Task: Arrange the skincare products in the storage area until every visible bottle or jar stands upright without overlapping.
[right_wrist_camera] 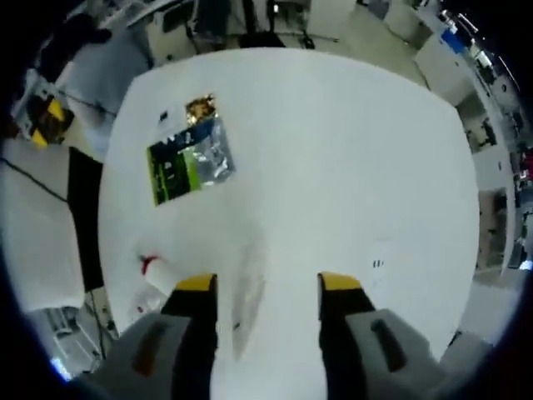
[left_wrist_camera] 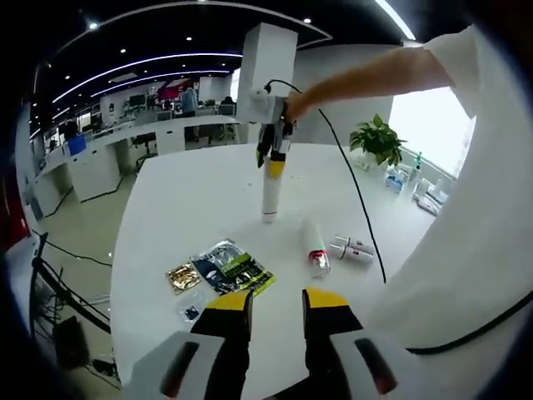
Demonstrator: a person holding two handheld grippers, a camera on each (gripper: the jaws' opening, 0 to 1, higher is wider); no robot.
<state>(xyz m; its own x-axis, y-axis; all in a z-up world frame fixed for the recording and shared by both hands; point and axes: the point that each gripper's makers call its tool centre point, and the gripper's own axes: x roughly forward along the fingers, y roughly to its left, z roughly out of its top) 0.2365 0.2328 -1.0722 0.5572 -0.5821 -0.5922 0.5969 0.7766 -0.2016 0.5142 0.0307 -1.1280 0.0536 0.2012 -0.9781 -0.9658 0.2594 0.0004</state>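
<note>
I am setting the tall white tube [left_wrist_camera: 271,190] upright mid-surface [left_wrist_camera: 191,192], my right tool [left_wrist_camera: 273,148] clamping its top. I am judging it best to ease it down square and release only once it is standing steady. My left tool [left_wrist_camera: 277,302] is hanging open and empty. Two more bottles [left_wrist_camera: 333,252] are lying flat beside the foil sachets [left_wrist_camera: 218,273].

A round white surface [left_wrist_camera: 200,208] carries a green-and-silver foil packet [left_wrist_camera: 233,268] with a small gold sachet [left_wrist_camera: 182,276] just beside it. A potted plant [left_wrist_camera: 379,138] stands at the far edge, and office desks [left_wrist_camera: 125,137] lie beyond.
</note>
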